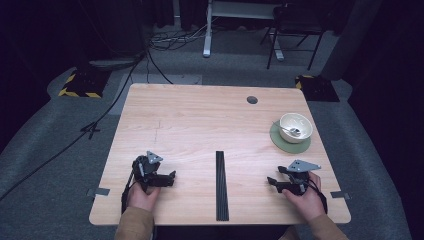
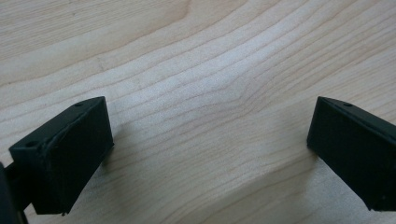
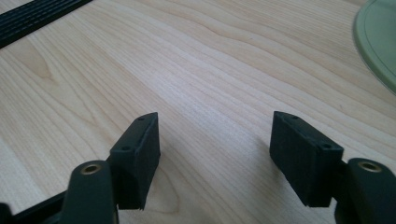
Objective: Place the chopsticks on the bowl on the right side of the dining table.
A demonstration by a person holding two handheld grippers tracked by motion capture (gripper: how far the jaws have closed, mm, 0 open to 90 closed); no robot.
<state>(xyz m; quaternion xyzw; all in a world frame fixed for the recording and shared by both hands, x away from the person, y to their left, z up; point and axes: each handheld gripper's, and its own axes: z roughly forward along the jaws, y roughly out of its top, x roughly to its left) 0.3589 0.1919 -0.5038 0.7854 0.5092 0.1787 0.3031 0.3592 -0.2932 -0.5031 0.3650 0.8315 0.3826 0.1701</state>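
The left gripper [image 1: 170,176] rests low on the near left part of the desk [image 1: 200,120], held in the person's left hand [image 1: 143,196]. Its fingers [image 2: 65,154] are spread wide with only bare wood grain between them, and they sit just above or on the desk surface; which of the two I cannot tell.

The right gripper [image 1: 272,182] lies on the near right part of the desk, held in the right hand [image 1: 305,200], with its grey plate on top. Its fingers [image 3: 137,158] are also spread apart, with nothing between them but wood.

Between the two grippers a black strip [image 1: 221,185] lies flat on the desk, running from its near edge toward the middle. In the right gripper view its ribbed end shows at the far left corner.

The bowl [image 1: 295,127] stands upright on a green mat [image 1: 280,142] at the far right of the desk, beyond the right gripper and well apart from it. A spoon [image 1: 291,131] lies inside the bowl. In the right gripper view the mat's rim [image 3: 378,42] shows at the right edge, apart from the fingers.

A small dark hole [image 1: 252,99] sits in the desk near its far edge, left of the bowl. Beyond the desk, cables [image 1: 150,65] trail over the grey floor.
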